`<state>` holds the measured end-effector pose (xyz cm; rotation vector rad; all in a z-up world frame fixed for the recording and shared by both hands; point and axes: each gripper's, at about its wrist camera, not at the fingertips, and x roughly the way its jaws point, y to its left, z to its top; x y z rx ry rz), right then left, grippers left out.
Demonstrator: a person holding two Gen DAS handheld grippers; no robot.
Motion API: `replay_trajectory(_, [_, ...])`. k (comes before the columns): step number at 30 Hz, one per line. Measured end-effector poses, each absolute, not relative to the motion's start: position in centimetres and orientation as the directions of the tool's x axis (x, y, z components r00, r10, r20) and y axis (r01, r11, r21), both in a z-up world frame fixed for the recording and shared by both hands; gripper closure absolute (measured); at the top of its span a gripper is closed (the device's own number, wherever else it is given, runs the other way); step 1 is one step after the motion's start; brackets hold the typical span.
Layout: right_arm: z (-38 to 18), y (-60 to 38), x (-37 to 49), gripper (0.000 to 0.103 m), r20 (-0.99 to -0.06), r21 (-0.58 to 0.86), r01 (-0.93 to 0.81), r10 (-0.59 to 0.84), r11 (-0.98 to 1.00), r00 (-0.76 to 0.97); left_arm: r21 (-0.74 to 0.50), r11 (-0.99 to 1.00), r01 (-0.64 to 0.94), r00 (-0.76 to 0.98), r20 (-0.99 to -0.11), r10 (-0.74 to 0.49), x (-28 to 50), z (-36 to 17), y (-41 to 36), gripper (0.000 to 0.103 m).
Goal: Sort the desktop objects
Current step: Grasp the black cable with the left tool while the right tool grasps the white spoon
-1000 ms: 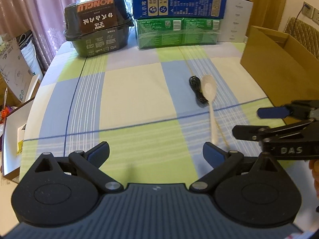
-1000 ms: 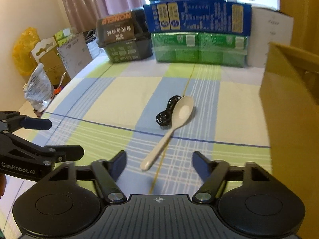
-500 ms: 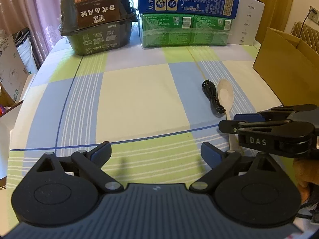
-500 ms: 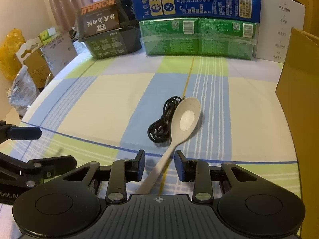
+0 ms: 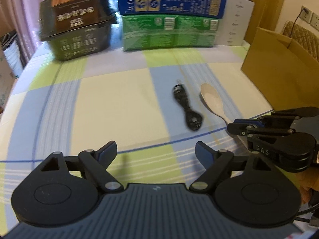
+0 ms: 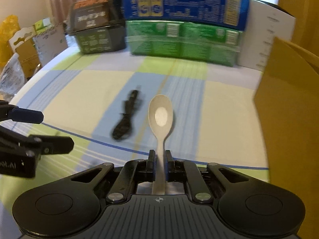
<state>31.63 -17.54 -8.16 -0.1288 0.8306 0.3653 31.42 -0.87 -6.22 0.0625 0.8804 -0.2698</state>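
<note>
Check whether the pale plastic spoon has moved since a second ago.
Yes. The pale plastic spoon now sits apart from the black coiled cable, to its right; earlier they touched.

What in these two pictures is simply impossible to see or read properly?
- Inside of the brown cardboard box: its own wall hides it in both views.
- Print on the blue carton and the black food tub: motion blur.
- Plugs of the coiled black cable: blurred.
- Handle end of the beige plastic spoon: hidden by the right gripper.

The right gripper (image 5: 235, 122) carries the white letters "DAS" on its black side, seen from the left wrist. Print on the black tub (image 5: 76, 32) and the stacked boxes (image 5: 169, 14) at the desk's far edge is too blurred to read.
</note>
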Motion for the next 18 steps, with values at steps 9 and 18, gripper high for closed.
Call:
replay_trajectory(9, [-8.4,-19.8,31.6,0.098,-0.735,0.047,-0.330,0.256,0.943,0.628,-0.113,0.939,0.325,0.613,-0.731,-0.300,34.5,-7.7,-4.8,0.053])
replay_trajectory(18, [-8.7,-19.9,31.4,0.098,-0.732,0.056,-0.332,0.264,0.942,0.628,-0.057,0.943,0.327,0.616,-0.744,-0.259,35.6,-9.5,-6.3,0.083])
